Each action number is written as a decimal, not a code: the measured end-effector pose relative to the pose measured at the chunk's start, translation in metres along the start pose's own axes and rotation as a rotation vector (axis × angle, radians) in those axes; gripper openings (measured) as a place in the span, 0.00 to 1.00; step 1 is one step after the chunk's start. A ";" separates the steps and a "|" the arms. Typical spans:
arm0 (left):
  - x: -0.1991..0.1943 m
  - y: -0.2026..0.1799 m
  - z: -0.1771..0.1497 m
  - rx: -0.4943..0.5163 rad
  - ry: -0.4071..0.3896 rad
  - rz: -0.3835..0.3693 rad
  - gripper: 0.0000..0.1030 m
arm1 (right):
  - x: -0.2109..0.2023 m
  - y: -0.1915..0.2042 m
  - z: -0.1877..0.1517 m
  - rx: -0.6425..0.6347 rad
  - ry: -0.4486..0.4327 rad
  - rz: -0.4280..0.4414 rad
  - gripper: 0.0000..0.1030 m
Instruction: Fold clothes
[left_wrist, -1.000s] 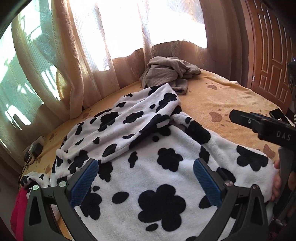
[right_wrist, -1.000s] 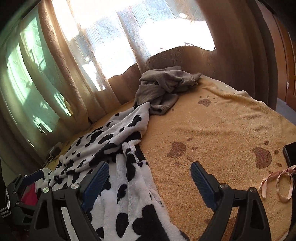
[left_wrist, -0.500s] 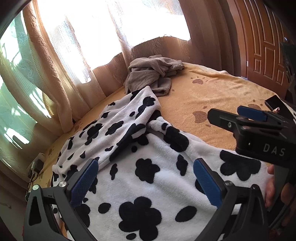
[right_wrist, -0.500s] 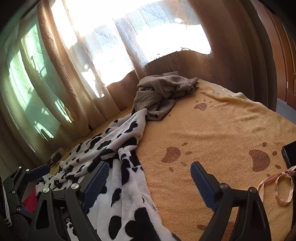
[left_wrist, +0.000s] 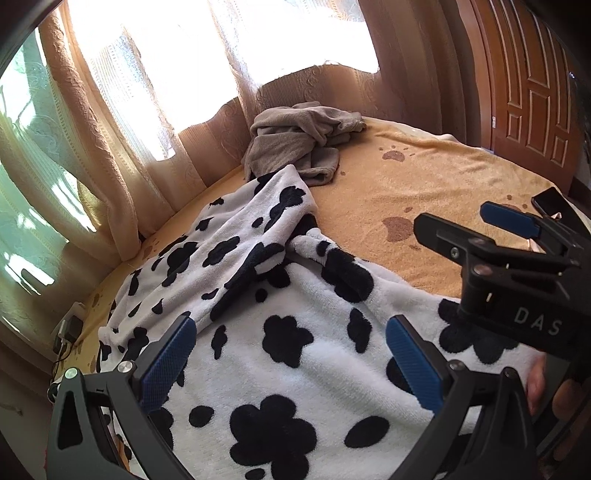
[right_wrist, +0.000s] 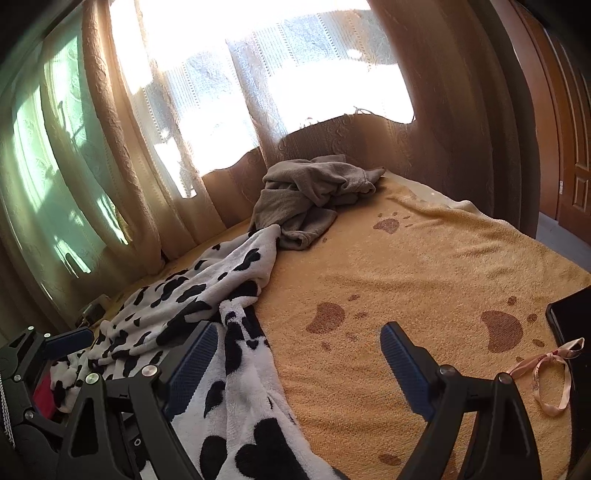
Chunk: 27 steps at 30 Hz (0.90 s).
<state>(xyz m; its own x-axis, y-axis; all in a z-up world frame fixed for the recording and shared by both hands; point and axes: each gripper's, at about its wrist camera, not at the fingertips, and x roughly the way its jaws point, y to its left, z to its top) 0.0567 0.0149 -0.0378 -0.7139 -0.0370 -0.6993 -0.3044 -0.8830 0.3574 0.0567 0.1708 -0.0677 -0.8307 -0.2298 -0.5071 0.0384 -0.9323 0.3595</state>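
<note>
Lying on one bed (right_wrist: 424, 258): one cow-print garment (left_wrist: 295, 332), one grey garment (left_wrist: 295, 140); both grippers' fingers (left_wrist: 413, 358) apart, empty.

A bed (right_wrist: 424, 266) was covered by an orange blanket (left_wrist: 436, 177) printed with brown paw marks. A brown headboard (right_wrist: 351, 136) was set against the far wall. Behind it, a bright window (right_wrist: 229, 74) was screened by lace-patterned beige curtains (left_wrist: 122, 122), through which strong daylight was admitted. A panelled wooden door (left_wrist: 532, 81) was located at the far right. A power adapter (left_wrist: 70, 328) with cable was placed on the floor at the left.
</note>
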 end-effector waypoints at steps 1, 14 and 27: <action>0.000 0.000 0.000 0.000 0.001 0.000 1.00 | 0.000 0.000 0.000 0.000 -0.001 -0.002 0.89; 0.005 -0.003 0.000 0.010 0.013 0.004 1.00 | -0.001 0.001 0.000 -0.009 -0.027 -0.074 0.89; 0.009 -0.009 0.002 0.023 0.021 0.010 1.00 | 0.001 -0.002 0.002 0.012 -0.029 -0.158 0.89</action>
<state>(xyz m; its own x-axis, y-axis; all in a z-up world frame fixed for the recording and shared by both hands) 0.0517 0.0232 -0.0458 -0.7037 -0.0561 -0.7083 -0.3113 -0.8717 0.3784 0.0546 0.1732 -0.0681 -0.8418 -0.0717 -0.5350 -0.1008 -0.9529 0.2862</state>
